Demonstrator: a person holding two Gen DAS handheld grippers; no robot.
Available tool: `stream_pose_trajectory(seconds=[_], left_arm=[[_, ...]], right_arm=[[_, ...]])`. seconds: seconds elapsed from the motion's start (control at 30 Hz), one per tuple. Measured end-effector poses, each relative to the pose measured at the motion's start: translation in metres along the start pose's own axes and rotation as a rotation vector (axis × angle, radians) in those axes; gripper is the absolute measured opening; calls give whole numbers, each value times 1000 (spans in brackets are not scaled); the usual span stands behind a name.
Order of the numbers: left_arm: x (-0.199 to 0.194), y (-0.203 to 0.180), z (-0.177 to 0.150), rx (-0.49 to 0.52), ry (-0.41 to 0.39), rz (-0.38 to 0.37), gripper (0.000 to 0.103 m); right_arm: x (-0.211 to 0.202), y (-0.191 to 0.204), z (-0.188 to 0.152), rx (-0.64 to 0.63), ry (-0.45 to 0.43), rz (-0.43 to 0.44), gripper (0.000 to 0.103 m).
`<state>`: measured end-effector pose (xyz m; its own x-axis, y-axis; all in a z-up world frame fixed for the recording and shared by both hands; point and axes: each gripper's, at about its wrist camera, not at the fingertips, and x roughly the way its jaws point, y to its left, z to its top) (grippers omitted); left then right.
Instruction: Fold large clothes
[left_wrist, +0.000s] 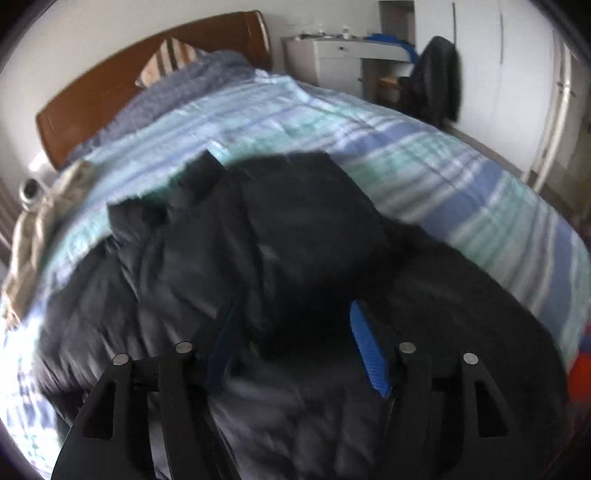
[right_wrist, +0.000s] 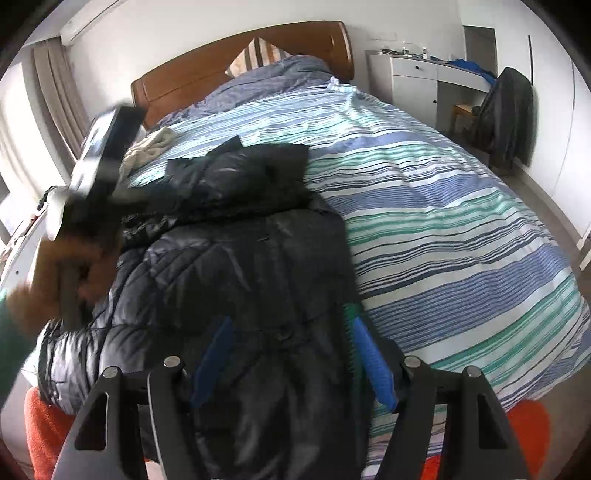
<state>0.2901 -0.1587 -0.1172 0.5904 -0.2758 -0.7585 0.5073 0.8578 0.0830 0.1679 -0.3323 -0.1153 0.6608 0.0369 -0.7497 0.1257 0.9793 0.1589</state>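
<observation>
Black puffer jacket (right_wrist: 236, 258) on striped duvet (right_wrist: 443, 221), wooden headboard (right_wrist: 236, 62) behind; both jaws open.

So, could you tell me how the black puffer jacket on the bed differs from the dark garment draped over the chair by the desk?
The black quilted puffer jacket lies spread across the striped duvet, while the dark garment on the chair hangs upright. The jacket is shiny and visibly quilted; the hanging garment looks matte, with no stitching discernible. The jacket lies between the fingers of the right gripper; the hanging garment is far from both. Both are dark outerwear-like pieces.
</observation>
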Motion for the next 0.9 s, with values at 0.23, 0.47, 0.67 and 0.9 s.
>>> stream_pose_trajectory(seconds=[0.23, 0.47, 0.67, 0.9], left_arm=[[-67, 57, -42, -115, -27, -9, 81], [-86, 166, -53, -299, -36, 198, 81], [-57, 219, -39, -424, -74, 241, 82], [44, 244, -94, -540, 182, 239, 75]], right_arm=[[47, 19, 75, -17, 15, 215, 70], [100, 80, 170, -77, -83, 312, 70], [185, 105, 176, -100, 44, 286, 70], [227, 103, 134, -126, 162, 207, 70]])
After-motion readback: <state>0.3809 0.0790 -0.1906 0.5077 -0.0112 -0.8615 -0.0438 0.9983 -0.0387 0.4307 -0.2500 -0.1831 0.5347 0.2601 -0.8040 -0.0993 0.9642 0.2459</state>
